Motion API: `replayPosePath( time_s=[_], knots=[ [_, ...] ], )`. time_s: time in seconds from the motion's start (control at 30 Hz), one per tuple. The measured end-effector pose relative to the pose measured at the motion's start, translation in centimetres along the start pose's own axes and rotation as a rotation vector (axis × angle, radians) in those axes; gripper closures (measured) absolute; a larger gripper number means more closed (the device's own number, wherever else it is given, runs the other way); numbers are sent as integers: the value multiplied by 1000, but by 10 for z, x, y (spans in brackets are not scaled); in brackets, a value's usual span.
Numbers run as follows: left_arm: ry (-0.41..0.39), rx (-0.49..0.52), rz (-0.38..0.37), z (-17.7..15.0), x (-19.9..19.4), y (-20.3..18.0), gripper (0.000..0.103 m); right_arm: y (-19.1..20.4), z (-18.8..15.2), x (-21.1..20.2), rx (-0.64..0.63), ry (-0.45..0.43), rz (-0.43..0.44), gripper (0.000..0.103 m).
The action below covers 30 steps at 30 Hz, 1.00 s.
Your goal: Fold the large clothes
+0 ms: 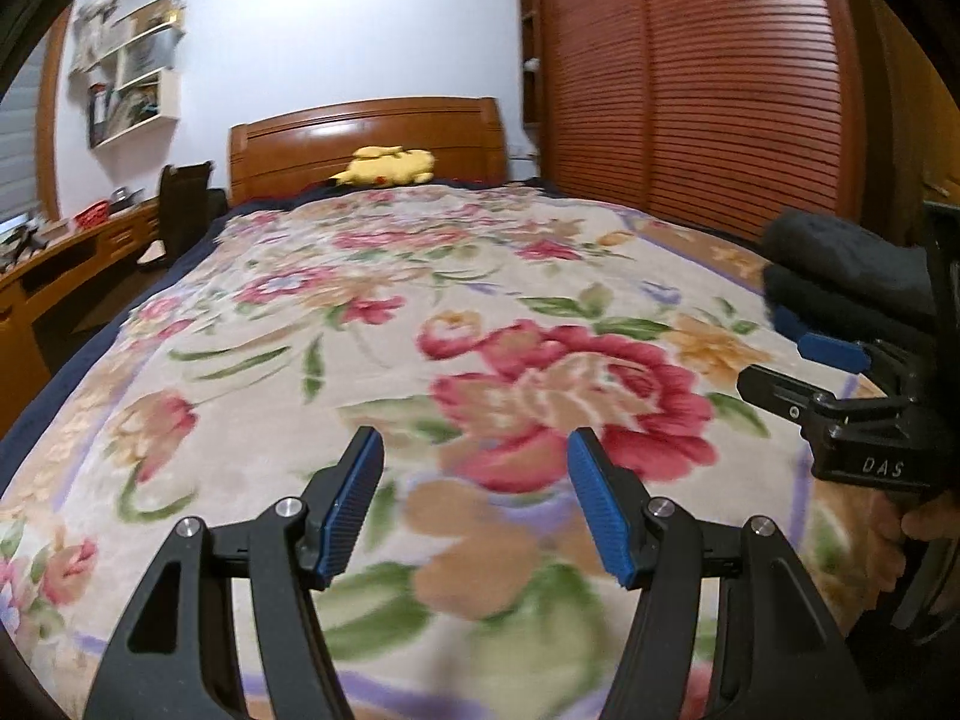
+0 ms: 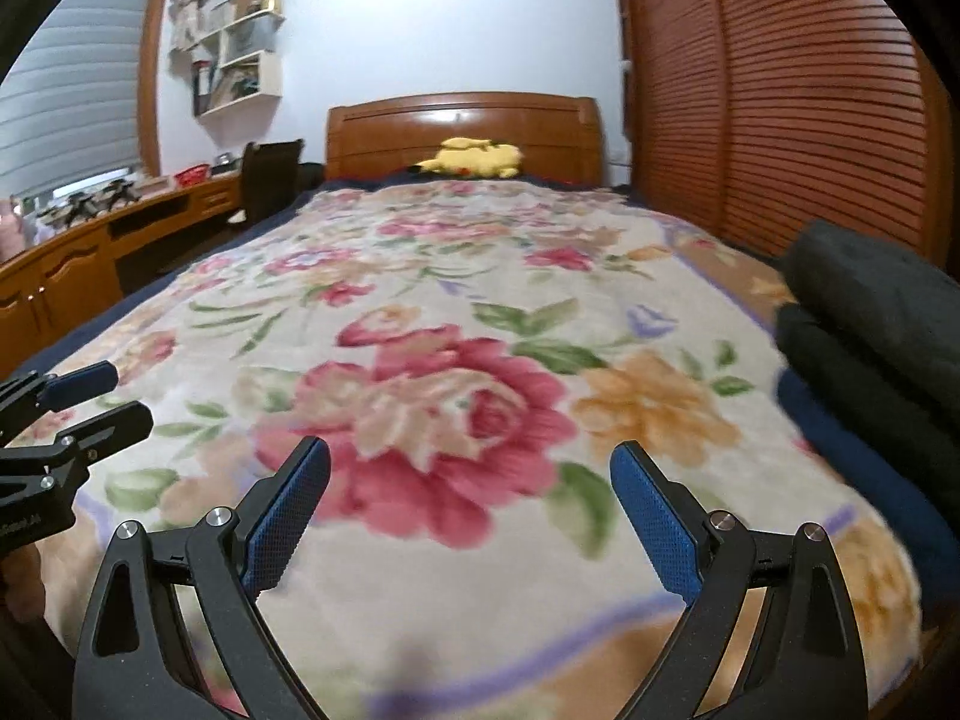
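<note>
A pile of folded dark clothes [image 2: 876, 312] lies on the right side of the bed, dark grey pieces over a navy one; it also shows in the left wrist view [image 1: 846, 264]. My left gripper [image 1: 474, 450] is open and empty, held over the floral blanket [image 1: 420, 312] near the foot of the bed. My right gripper [image 2: 471, 462] is open and empty too, over the same blanket [image 2: 456, 330]. The right gripper shows at the right edge of the left wrist view [image 1: 798, 360], just left of the pile. The left gripper shows at the left edge of the right wrist view [image 2: 114, 396].
A yellow plush toy [image 2: 474, 157] lies against the wooden headboard [image 2: 462, 120]. A slatted wooden wardrobe [image 2: 780, 96] runs along the bed's right side. A wooden desk [image 2: 90, 252] with clutter, a dark chair [image 2: 267, 180] and wall shelves [image 2: 240, 48] stand left.
</note>
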<state>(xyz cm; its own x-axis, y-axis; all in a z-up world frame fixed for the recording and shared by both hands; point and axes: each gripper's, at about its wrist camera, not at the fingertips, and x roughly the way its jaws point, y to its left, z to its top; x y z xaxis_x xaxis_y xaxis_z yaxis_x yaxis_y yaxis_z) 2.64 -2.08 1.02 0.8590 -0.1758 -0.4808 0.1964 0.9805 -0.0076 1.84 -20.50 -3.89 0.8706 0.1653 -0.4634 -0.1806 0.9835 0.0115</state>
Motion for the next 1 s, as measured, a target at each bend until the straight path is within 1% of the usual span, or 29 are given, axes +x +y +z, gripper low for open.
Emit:
replayPosePath(
  time_s=[0.2,0.33,0.57,0.67,1.0],
  knots=[
    [-29,-31,73,3,-5,37,40,35,16,16,-15,-25,47,7],
    [-58,-54,115,1,-12,55,40,51,23,18,-12,-66,67,7],
    [-88,-103,146,-14,-19,76,40,66,13,19,-51,-132,60,7],
    [-89,-112,150,-19,-19,81,40,66,9,20,-49,-136,62,7],
    [-90,-118,152,-21,-18,84,40,71,5,16,-53,-161,61,7]
  ],
)
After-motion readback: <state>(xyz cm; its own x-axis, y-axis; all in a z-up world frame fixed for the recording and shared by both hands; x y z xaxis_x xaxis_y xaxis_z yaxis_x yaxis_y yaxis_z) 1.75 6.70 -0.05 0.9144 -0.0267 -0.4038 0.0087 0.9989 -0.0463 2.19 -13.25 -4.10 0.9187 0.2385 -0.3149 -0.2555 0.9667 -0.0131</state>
